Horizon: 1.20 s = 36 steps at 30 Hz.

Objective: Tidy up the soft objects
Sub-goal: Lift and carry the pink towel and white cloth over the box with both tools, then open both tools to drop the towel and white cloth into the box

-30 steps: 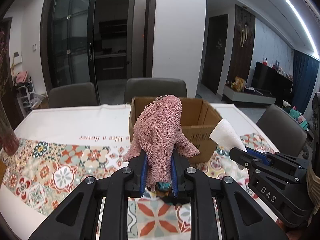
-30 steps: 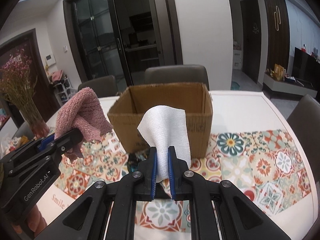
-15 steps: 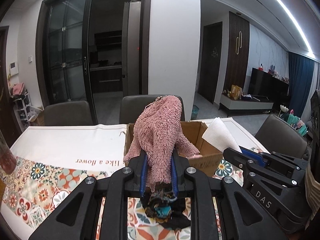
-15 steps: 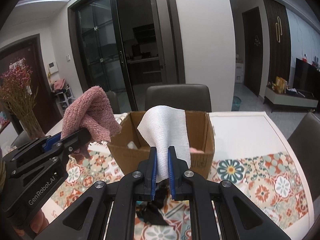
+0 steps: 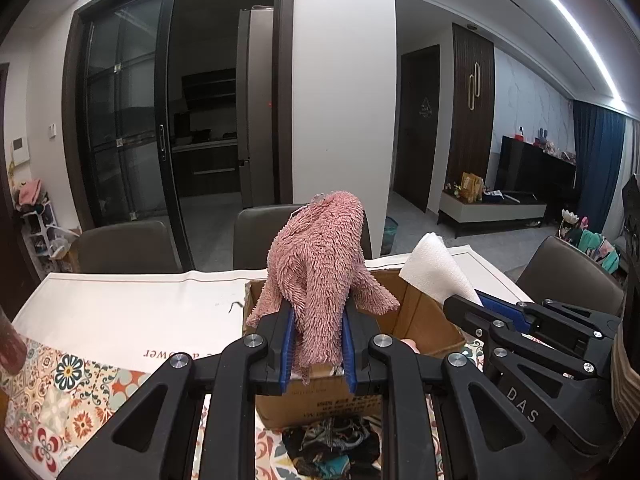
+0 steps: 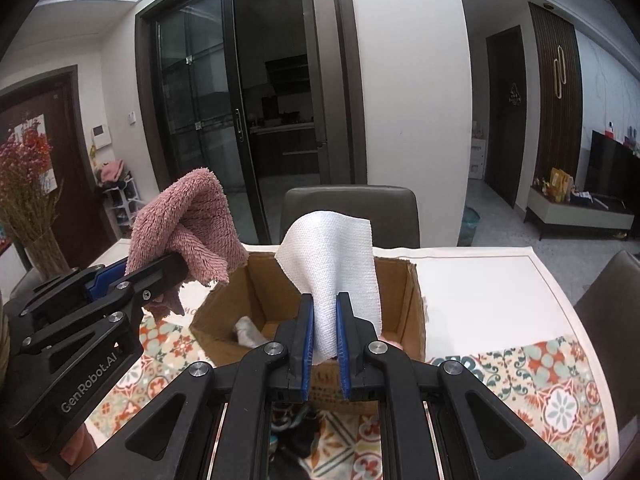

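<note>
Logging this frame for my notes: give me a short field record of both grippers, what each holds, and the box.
left gripper: shut on pink towel
right gripper: shut on white cloth
cardboard box: open, on patterned tablecloth, some items inside
dark crumpled fabric: on the tablecloth, in front of the box

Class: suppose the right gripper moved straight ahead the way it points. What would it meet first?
Most likely the cardboard box: the right gripper, shut on the white cloth, points toward its opening, though depth is unclear.
</note>
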### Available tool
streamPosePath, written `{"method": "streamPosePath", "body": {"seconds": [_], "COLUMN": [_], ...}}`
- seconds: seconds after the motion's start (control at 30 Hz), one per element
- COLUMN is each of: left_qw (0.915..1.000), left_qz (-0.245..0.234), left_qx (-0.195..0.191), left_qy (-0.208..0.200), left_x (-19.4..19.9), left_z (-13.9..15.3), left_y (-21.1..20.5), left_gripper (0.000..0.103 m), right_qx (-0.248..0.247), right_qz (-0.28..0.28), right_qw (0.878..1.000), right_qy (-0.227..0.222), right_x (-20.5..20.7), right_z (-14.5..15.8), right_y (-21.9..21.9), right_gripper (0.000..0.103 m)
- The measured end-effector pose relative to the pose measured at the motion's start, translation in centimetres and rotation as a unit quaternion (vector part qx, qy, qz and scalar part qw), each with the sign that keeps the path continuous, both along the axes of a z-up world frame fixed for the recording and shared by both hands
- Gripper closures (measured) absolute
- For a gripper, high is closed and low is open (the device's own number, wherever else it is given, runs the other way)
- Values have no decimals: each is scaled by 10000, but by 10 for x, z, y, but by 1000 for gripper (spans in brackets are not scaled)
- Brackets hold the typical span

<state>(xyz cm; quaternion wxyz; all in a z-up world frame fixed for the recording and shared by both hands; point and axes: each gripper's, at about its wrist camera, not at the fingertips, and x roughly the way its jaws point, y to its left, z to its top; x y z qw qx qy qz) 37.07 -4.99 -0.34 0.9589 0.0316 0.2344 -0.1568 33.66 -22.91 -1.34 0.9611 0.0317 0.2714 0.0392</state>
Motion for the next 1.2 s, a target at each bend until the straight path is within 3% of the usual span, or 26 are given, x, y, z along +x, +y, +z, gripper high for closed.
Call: {"method": "streamPosePath", "body": {"seconds": [0.5,0.67,0.7,0.77,0.83,1.2], "left_qw": [9988,9985,9985,9987,9988,9991], "left_qz": [-153,-181,-182,-126,-102,103], "left_qx": [56,52,77,148,199,314], "left_qy": [460,520,512,469,426,251], "left_x": [49,56,56,55,52,19], "left_z": [-21,-23,-22,-22,-21,-16], "left_y": [-16,-17,-18,-19,-19,-9], "left_gripper": [81,56,55,51,44,22], "right_qx": [39,7,12,56,106,179], "right_qz": [-1,19,10,-19,-98,-462], "right_qw": [9993,9986,9983,9979,9977,9967], "right_qy": [359,522,574,643,657,644], "right_x": [42,53,55,59,58,34], "right_z": [-19,-24,-26,-29,-29,-24], "right_y": [-5,-3,-5,-8,-13,-22], "right_gripper": [91,87,84,67,62,49]}}
